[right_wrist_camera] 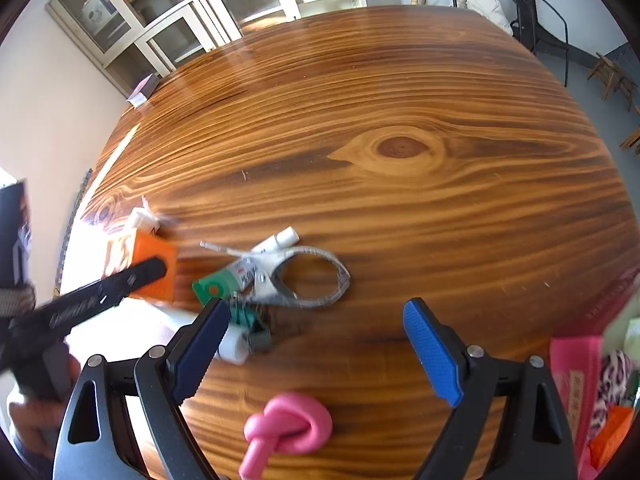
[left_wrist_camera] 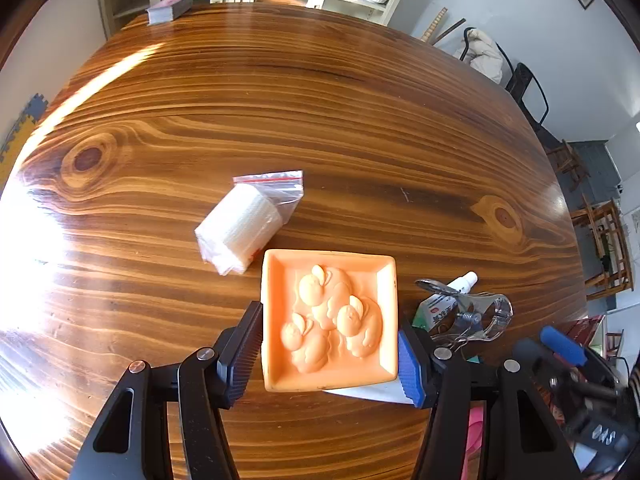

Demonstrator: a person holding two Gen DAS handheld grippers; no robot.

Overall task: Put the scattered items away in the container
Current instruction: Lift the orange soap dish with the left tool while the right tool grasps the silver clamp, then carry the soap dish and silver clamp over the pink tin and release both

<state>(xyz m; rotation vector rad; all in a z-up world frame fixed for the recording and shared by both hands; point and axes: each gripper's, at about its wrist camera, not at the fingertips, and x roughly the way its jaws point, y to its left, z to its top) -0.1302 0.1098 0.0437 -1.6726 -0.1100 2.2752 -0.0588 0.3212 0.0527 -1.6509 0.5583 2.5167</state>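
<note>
My left gripper (left_wrist_camera: 330, 344) is shut on an orange square mould (left_wrist_camera: 330, 320) with three raised ducks and holds it above the table; it shows as an orange block (right_wrist_camera: 154, 268) in the right wrist view. A zip bag of white pieces (left_wrist_camera: 244, 226) lies just beyond it. My right gripper (right_wrist_camera: 316, 344) is open and empty above the wood. A pink knotted toy (right_wrist_camera: 288, 428) lies between its arms. A clear clamp (right_wrist_camera: 308, 280), a white tube (right_wrist_camera: 276, 242) and a green-capped pack (right_wrist_camera: 220, 286) lie ahead to its left. The pink container (right_wrist_camera: 576, 368) stands at the right.
The wooden table (right_wrist_camera: 400, 160) stretches ahead. A small box (left_wrist_camera: 170, 8) sits at its far edge. A white roll and a grey clip (right_wrist_camera: 248, 340) lie by my right gripper's left finger. Cabinets and chairs stand beyond the table.
</note>
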